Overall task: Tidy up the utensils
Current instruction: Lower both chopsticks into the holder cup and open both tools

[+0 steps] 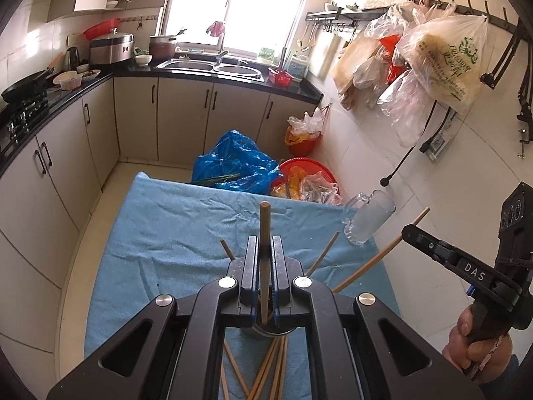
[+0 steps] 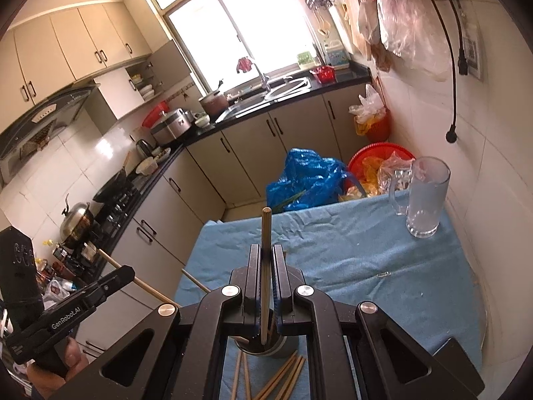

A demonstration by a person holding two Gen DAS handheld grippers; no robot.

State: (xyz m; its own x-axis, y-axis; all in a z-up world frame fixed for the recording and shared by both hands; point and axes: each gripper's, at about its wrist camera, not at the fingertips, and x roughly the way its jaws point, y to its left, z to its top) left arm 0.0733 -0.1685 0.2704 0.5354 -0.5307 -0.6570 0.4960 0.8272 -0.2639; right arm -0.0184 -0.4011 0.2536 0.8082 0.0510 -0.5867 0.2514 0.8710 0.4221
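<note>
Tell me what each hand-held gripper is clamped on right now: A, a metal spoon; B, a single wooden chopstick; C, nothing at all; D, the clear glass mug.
B: the left hand-held gripper and the right hand-held gripper each pinch one thin wooden chopstick between shut jaws; the clear glass mug stands untouched.

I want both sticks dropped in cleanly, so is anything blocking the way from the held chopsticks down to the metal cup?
Nothing visible blocks it. The left tool holds a chopstick directly over the metal cup; the right tool holds another above it too.
</note>
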